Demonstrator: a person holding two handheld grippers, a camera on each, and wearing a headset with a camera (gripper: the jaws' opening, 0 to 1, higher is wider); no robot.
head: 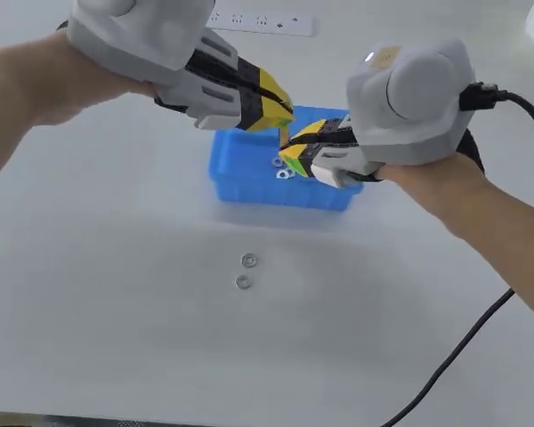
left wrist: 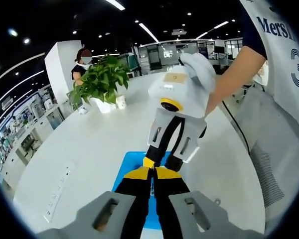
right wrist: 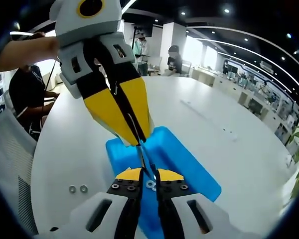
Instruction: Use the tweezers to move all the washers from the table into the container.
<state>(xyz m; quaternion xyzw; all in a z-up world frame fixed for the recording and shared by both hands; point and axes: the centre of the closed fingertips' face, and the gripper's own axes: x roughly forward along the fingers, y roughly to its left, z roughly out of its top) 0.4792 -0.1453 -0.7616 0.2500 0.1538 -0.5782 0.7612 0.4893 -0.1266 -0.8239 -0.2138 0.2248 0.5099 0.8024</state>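
white and smooth, the counter [head: 116, 311] curves away through an open-plan office with strip lights in a dark ceiling, shelving along one wall and people further back. a leafy green potted plant [left wrist: 99, 82] stands on it far off, a white power strip [head: 258, 20] lies near its far edge, and a black cable [head: 463, 342] trails across its right side. a blue rectangular plastic container [head: 249, 187] sits mid-counter with several small flat metal washers [head: 283, 171] inside. two more lie on the bare counter nearer the person, one loose washer [head: 249, 260] just beside the other loose washer [head: 243, 282]. the yellow-tipped left tongs [head: 283, 111] are clamped on thin metal tweezers [right wrist: 145, 162] that slant down over the container. the right tongs [head: 292, 153] sit close on either side of the tweezers' lower end, above the washers in the container; whether they press it i cannot tell.
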